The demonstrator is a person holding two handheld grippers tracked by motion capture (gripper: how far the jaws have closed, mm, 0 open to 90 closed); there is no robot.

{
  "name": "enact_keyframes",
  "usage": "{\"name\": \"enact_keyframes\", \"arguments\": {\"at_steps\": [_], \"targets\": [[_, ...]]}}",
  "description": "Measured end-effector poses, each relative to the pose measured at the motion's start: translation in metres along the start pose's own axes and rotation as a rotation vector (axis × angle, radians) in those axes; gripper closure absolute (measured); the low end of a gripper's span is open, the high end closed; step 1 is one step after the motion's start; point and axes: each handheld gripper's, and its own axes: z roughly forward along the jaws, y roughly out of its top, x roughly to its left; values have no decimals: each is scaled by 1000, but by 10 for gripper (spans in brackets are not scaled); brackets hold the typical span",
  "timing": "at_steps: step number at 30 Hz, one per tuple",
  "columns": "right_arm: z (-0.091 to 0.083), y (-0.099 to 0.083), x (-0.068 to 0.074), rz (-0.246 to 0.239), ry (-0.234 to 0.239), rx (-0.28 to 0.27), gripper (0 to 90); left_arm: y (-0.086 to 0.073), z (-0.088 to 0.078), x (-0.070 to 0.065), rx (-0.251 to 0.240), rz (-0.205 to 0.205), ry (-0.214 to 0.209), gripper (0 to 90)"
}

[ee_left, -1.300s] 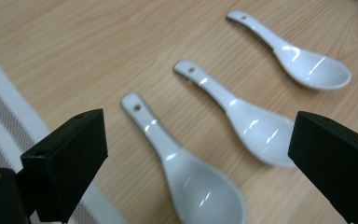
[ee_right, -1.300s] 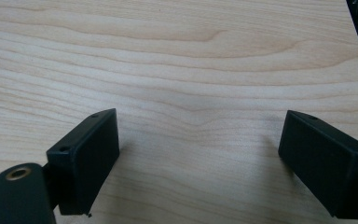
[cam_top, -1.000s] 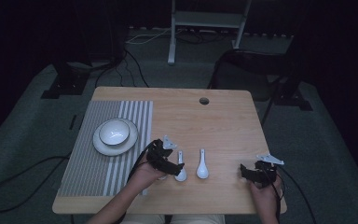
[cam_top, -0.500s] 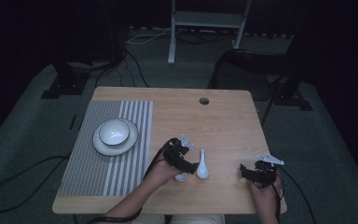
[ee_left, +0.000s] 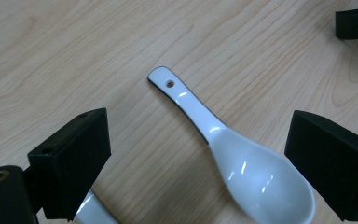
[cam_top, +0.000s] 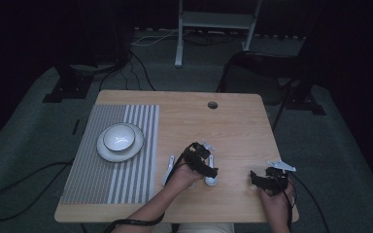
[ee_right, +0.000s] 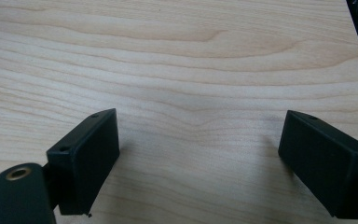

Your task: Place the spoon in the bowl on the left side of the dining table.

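Note:
Two white ceramic spoons lie on the wooden table (cam_top: 233, 126). My left gripper (cam_top: 201, 161) hovers open over the right spoon (cam_top: 211, 180). In the left gripper view that spoon (ee_left: 242, 168) lies flat between the spread jaws, its holed handle pointing away to the upper left. My left gripper (ee_left: 199, 142) touches nothing. The other spoon (cam_top: 168, 170) rests just left of the hand, and a bit of it (ee_left: 91, 212) peeks under the left jaw. My right gripper (cam_top: 263, 179) sits open near the table's front right, and the right gripper view has my right gripper (ee_right: 200, 140) over bare wood.
A white bowl (cam_top: 119, 137) stands on a white plate (cam_top: 108, 154) on a grey striped placemat (cam_top: 97, 179) at the table's left. A round cable hole (cam_top: 212, 105) is near the far edge. Chairs and stands surround the table on a dark floor.
My left gripper has moved to the right, from above the left spoon to above the right spoon. The right gripper has stayed put.

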Motion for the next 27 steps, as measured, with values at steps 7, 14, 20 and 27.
{"name": "enact_keyframes", "arguments": {"at_steps": [7,14,20,27], "targets": [[0,0,0,-2,0,0,116,7,17,0,28,-42,-22,130],[0,0,0,0,0,0,117,10,29,0,64,-54,-24,143],[0,0,0,0,-1,0,117,9,38,3,99,-48,-5,144],[0,0,0,2,-1,0,118,10,40,-3,91,8,14,241]]}}
